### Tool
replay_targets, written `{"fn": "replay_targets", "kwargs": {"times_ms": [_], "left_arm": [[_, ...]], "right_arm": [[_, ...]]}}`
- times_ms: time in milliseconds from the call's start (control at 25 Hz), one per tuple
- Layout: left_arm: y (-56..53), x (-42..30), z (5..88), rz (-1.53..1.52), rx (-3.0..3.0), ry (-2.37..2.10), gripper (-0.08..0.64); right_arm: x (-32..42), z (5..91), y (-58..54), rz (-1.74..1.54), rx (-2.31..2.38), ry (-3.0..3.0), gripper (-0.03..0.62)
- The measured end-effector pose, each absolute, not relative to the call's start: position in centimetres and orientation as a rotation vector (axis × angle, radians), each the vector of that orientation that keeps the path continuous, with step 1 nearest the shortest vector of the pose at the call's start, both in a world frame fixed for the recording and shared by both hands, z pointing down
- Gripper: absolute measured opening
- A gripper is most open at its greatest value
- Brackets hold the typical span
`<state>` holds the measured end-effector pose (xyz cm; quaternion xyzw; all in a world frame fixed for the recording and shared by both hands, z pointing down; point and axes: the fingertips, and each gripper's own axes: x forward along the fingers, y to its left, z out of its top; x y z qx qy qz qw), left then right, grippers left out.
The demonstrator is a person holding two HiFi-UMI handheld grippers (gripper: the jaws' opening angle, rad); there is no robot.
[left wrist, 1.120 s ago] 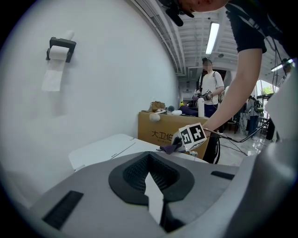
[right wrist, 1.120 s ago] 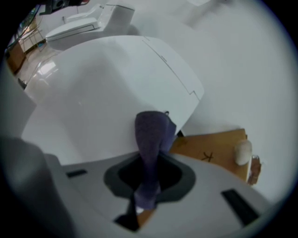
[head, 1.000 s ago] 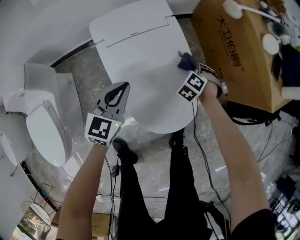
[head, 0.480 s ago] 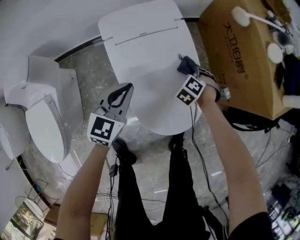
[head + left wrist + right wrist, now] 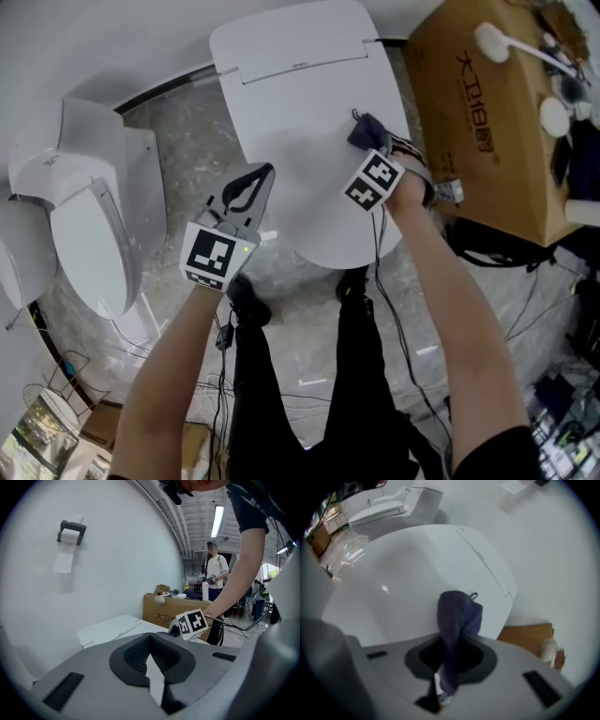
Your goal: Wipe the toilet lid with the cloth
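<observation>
Right gripper view showed my right gripper [image 5: 451, 644] clamped on the dark cloth [image 5: 458, 613], which lay on the white toilet lid [image 5: 398, 578]; my left gripper [image 5: 150, 639] hung nearby, jaws together, empty.

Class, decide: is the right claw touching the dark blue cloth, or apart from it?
Touching. The right gripper view shows the right claw shut on the dark blue fabric cloth, which runs up between its jaws.

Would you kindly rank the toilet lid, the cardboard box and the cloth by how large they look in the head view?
1. toilet lid, largest.
2. cardboard box, somewhat smaller, though cropped by the frame.
3. cloth, far the smallest.
</observation>
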<state>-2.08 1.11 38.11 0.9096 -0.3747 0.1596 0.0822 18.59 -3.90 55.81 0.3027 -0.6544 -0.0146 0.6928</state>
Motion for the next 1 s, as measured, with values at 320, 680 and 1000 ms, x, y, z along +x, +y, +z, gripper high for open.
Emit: {"fn": "replay_targets", "kwargs": {"times_ms": [320, 680, 1000], "left_arm": [[1.3, -3.5, 38.5, 0.474, 2.698, -1.150, 0.017], [1.5, -4.0, 38.3, 0.456, 2.700, -1.154, 0.017], [1.5, -5.1, 37.7, 0.448, 2.700, -1.173, 0.017]], "right_arm": [[15.2, 55.7, -3.3, -0.027, 0.661, -1.493, 0.067], [12.5, 55.6, -2.8, -0.030, 0.634, -1.511, 0.067], [10.3, 55.6, -2.5, -0.043, 0.614, -1.521, 0.067]]}}
